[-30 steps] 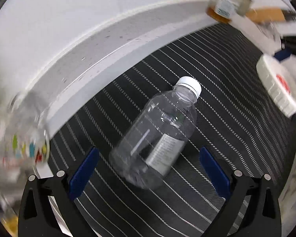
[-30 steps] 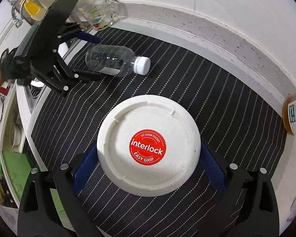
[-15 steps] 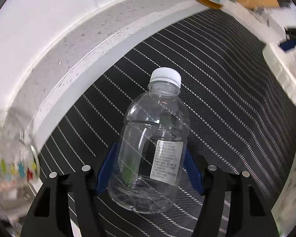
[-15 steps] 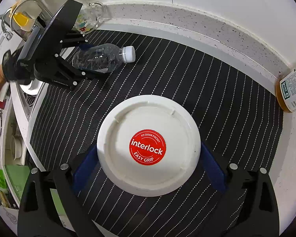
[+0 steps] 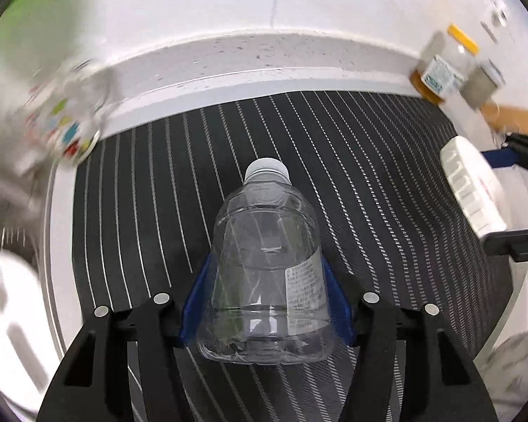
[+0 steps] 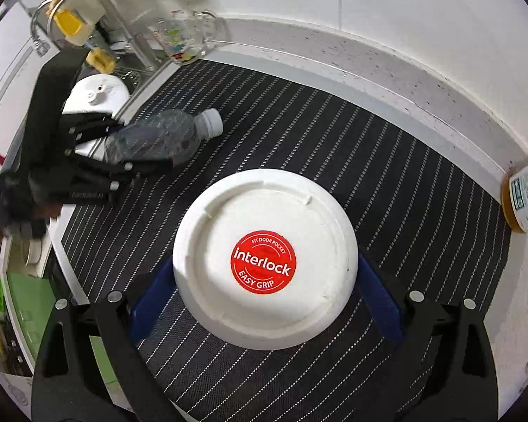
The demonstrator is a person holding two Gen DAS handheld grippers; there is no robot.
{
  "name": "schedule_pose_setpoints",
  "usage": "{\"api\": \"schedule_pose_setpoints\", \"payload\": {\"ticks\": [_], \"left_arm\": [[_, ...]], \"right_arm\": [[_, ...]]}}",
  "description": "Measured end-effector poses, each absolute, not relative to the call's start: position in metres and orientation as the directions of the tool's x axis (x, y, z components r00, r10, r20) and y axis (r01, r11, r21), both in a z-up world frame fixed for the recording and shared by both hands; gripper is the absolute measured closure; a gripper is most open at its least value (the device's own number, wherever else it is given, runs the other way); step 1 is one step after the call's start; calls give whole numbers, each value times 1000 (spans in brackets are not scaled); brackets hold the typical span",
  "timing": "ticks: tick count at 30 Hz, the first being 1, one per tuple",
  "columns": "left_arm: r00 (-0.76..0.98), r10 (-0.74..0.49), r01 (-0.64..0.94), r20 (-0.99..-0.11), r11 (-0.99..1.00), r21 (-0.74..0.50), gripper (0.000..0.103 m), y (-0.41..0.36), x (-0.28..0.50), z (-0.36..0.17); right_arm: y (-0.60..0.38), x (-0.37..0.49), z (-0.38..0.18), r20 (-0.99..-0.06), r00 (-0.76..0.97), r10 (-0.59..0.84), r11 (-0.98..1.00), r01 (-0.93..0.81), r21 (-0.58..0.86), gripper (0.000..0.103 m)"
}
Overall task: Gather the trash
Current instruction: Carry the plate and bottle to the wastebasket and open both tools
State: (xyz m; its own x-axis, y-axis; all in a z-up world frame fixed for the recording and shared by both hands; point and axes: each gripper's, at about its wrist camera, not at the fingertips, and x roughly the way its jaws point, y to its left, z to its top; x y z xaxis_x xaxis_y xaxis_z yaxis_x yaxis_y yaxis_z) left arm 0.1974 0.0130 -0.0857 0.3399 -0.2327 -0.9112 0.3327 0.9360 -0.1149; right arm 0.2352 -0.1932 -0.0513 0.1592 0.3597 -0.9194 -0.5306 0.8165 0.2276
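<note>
A clear plastic bottle (image 5: 265, 277) with a white cap, apparently empty, lies between the left gripper's (image 5: 265, 302) 2 blue pads, cap pointing away, while a white lidded tub (image 6: 264, 256) sits between the right gripper's (image 6: 264, 302) pads. Beneath both is a black pinstriped mat (image 5: 387, 193) on a white speckled counter (image 5: 264, 56), with a printed glass mug (image 6: 183, 40) beyond it. The left jaws are closing, pads against the bottle; the right pinches the tub.

Both wrist cameras steeply downward, close over striped mat (image 5: 369, 183), sharing clear bottle (image 6: 158, 137)
</note>
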Motion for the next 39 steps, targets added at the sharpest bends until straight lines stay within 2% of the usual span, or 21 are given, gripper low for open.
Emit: {"api": "schedule_pose_setpoints", "payload": {"ticks": [8,18,28,35,39], "left_arm": [[435,-193,99,-879,981,-166,46,3,133,-58],[514,-9,-264,-858,950,-168,46,-5,12,-27],[495,187,-571,-849,806,-156,45,7,-145,-10],[417,293,-750,-860,646,-143,45,21,-281,-16],[388,316,-801,-865,580,-148,45,31,-348,-28]], "right_arm": [[-196,227,-46,-898,153,413,748,-620,239,8],[-184,197,-29,-872,138,469,566,-805,177,8],[-112,75,2,-832,-29,555,201,-965,167,8],[-57,-38,1,-816,-186,548,-31,-979,202,8],[-36,-96,-13,-821,-238,519,-99,-971,219,8]]}}
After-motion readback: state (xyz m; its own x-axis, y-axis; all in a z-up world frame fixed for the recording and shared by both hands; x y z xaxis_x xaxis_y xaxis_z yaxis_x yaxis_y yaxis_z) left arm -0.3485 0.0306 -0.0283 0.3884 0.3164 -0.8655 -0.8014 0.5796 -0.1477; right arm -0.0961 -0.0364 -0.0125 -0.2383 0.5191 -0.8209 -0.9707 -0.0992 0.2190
